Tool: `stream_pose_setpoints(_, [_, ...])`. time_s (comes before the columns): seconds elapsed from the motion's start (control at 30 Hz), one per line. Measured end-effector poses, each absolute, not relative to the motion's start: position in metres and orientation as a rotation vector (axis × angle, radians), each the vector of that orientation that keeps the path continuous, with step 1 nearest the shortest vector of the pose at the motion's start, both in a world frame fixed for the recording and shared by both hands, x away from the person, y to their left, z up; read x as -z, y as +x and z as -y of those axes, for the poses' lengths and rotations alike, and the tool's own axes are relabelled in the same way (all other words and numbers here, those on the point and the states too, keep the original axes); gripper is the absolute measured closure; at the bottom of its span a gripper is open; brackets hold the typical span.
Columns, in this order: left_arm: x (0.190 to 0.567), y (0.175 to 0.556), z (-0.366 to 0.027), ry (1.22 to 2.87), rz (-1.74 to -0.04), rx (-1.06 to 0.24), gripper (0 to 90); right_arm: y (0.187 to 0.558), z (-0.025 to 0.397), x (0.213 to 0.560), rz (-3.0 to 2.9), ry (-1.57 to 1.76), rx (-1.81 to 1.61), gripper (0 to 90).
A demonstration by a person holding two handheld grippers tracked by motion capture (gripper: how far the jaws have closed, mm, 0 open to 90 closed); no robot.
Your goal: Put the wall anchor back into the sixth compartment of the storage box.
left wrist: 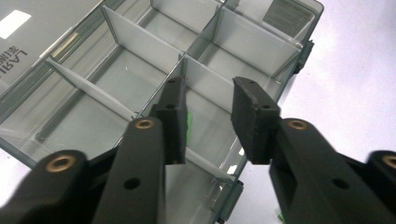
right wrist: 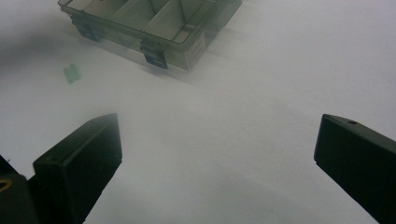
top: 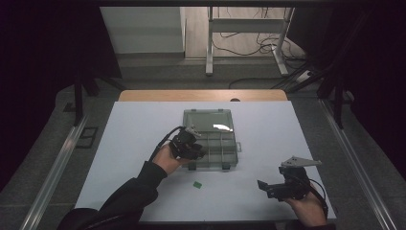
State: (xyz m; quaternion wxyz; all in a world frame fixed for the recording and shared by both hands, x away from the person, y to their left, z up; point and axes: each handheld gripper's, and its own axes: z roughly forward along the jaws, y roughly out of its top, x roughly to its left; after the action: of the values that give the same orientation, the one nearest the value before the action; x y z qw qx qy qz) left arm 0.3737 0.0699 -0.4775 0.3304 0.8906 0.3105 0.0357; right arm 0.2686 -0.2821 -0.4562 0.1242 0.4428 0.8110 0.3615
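Note:
A clear grey compartment box (top: 229,163) lies mid-table with its lid (top: 208,120) folded open at the back. My left gripper (top: 196,149) hovers over the box's front left compartments, open. In the left gripper view its jaws (left wrist: 210,93) stand apart over a compartment of the box (left wrist: 252,44). A thin green sliver (left wrist: 188,126) shows beside the left pad; I cannot tell whether it rests on the compartment floor. A small green piece (top: 197,184) lies loose on the table before the box. My right gripper (top: 265,188) is low at the front right, wide open and holding nothing (right wrist: 219,123).
The white tabletop (top: 268,139) spreads around the box. In the right gripper view the box (right wrist: 182,46) and the green piece (right wrist: 71,73) lie ahead, to the upper left. A metal frame's legs (top: 209,43) and cables stand on the floor beyond the table.

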Motion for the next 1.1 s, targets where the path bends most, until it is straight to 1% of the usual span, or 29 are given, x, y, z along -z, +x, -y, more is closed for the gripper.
stream_pose_setpoints(0.17, [0.473,0.37,-0.073,2.335,-0.802,-0.102,55.3,0.269,0.282,0.456,-2.366,1.291,-1.051,0.6])
stream_pose_setpoints(0.5, [0.467,0.363,-0.082,2.293,-0.821,-0.09,37.5,0.269,0.282,0.456,-2.366,1.293,-1.049,0.7])
stream_pose_setpoints(0.6, [0.466,0.36,-0.085,2.296,-0.812,-0.114,32.9,0.269,0.282,0.456,-2.364,1.296,-1.05,0.6])
stream_pose_setpoints(0.73, [0.465,0.356,-0.09,2.29,-0.816,-0.141,24.6,0.269,0.282,0.456,-2.363,1.299,-1.049,0.6])
stream_pose_setpoints(0.93, [0.464,0.351,-0.096,2.285,-0.832,-0.145,12.2,0.269,0.282,0.456,-2.366,1.298,-1.048,0.6])
stream_pose_setpoints(1.1, [0.463,0.346,-0.098,2.284,-0.827,-0.124,5.3,0.269,0.282,0.456,-2.367,1.299,-1.046,0.6])
